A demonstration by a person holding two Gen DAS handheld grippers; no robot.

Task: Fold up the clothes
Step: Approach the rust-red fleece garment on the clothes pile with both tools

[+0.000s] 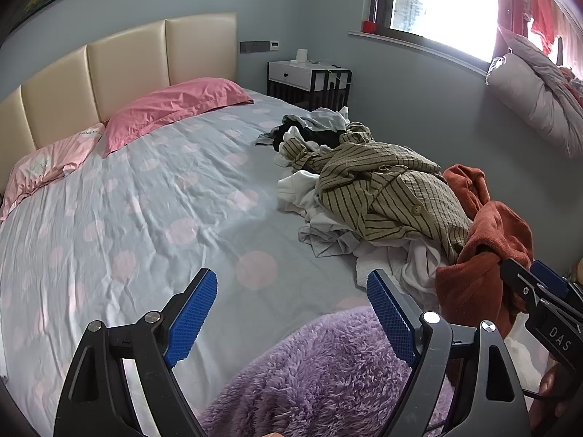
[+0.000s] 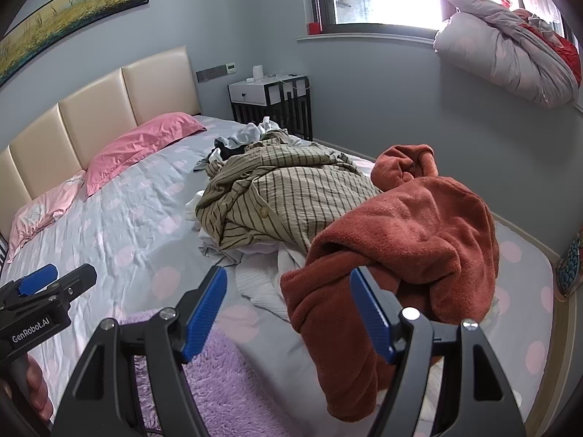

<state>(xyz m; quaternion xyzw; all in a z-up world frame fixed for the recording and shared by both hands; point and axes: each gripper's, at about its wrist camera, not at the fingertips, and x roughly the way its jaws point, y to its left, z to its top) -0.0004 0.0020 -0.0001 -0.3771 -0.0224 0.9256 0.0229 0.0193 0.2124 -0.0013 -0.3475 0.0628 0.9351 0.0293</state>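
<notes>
A rust-red fleece garment [image 2: 400, 225] lies crumpled at the near right of the bed, its lower fold hanging between the fingers of my open right gripper [image 2: 288, 271]. In the left wrist view the same rust-red garment [image 1: 488, 247] bunches around the right gripper's tip [image 1: 521, 273]. My left gripper [image 1: 291, 275] is open above a fluffy purple garment [image 1: 320, 371] and holds nothing. Behind these lies a pile topped by a beige striped shirt [image 1: 382, 189], with white and grey clothes [image 1: 411, 266] under it.
The bed's grey sheet with pink dots [image 1: 145, 218] stretches flat to the left. Pink pillows [image 1: 171, 109] rest against the cream headboard. A nightstand [image 1: 309, 80] stands by the wall. A rolled duvet [image 2: 503, 58] sits on the window sill at right.
</notes>
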